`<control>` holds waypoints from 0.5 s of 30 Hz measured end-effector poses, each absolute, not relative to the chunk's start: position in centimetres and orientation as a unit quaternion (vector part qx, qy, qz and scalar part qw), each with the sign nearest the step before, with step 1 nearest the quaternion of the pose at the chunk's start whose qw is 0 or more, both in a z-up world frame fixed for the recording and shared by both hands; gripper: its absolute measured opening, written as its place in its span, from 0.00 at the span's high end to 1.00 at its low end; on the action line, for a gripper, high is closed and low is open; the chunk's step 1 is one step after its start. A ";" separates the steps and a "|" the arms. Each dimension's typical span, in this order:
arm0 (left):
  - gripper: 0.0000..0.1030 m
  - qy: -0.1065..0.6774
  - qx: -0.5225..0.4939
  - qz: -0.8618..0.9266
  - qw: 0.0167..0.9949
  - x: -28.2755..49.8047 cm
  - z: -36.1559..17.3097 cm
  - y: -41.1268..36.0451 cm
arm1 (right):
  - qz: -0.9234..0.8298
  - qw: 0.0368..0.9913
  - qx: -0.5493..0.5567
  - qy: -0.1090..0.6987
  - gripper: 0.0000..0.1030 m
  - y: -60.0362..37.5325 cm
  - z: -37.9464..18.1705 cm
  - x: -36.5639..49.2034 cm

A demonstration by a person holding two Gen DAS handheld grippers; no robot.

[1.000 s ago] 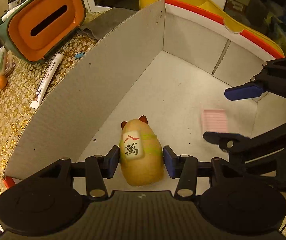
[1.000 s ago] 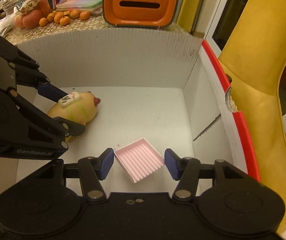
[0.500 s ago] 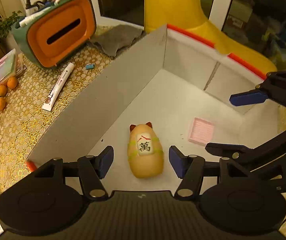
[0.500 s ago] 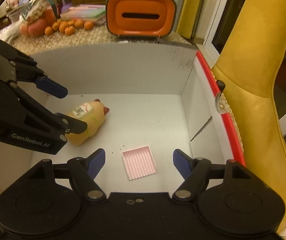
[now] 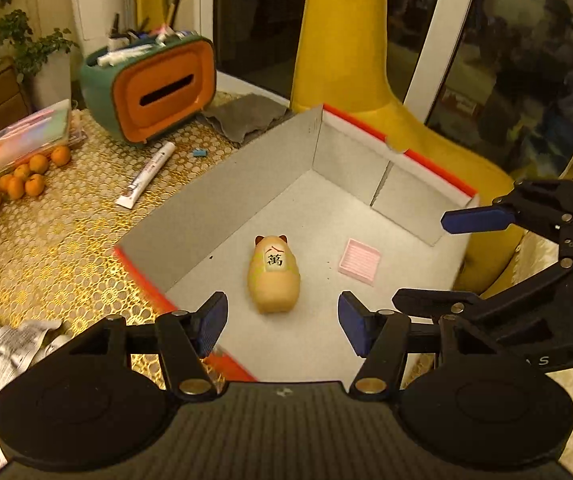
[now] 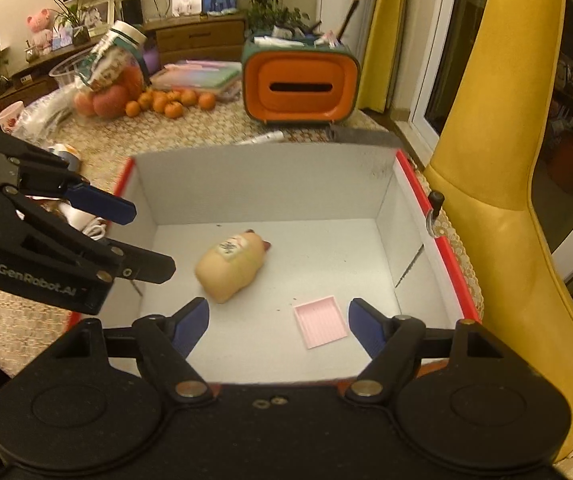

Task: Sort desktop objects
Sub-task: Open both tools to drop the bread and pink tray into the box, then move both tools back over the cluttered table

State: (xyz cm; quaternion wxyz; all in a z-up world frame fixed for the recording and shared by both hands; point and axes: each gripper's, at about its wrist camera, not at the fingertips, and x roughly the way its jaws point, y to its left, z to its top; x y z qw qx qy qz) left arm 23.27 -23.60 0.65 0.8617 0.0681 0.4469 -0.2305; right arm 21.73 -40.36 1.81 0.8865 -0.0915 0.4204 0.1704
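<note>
A tan cat-shaped figurine with a character tile on it lies on its back on the floor of the white, red-rimmed cardboard box. To its right, a small pink ridged tray lies flat. My left gripper hangs open above the figurine, holding nothing. In the right wrist view the figurine and pink tray lie below my right gripper, whose jaws are opening with nothing between them. Both grippers are above the box and apart from each other.
An orange and green tissue box holding pens stands behind the box. A white tube, grey cloth, small oranges and crumpled paper lie on the patterned tablecloth. A yellow chair stands right of the box.
My left gripper let go of the figurine and my right gripper widened away from the pink tray. Both have risen and pulled back; both things stay on the box floor.
</note>
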 end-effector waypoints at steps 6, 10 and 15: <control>0.42 0.411 0.071 -0.224 0.881 19.6 2.6 -21.2 | 0.174 0.898 -0.090 0.395 0.25 -38.9 3.4 19.2; 0.42 0.385 0.075 -0.219 0.894 17.1 3.7 -19.4 | 0.175 0.903 -0.087 0.382 0.25 -37.7 4.0 17.7; 0.42 0.360 0.071 -0.187 0.911 14.5 4.7 -16.4 | 0.180 0.912 -0.080 0.361 0.25 -35.8 4.8 15.4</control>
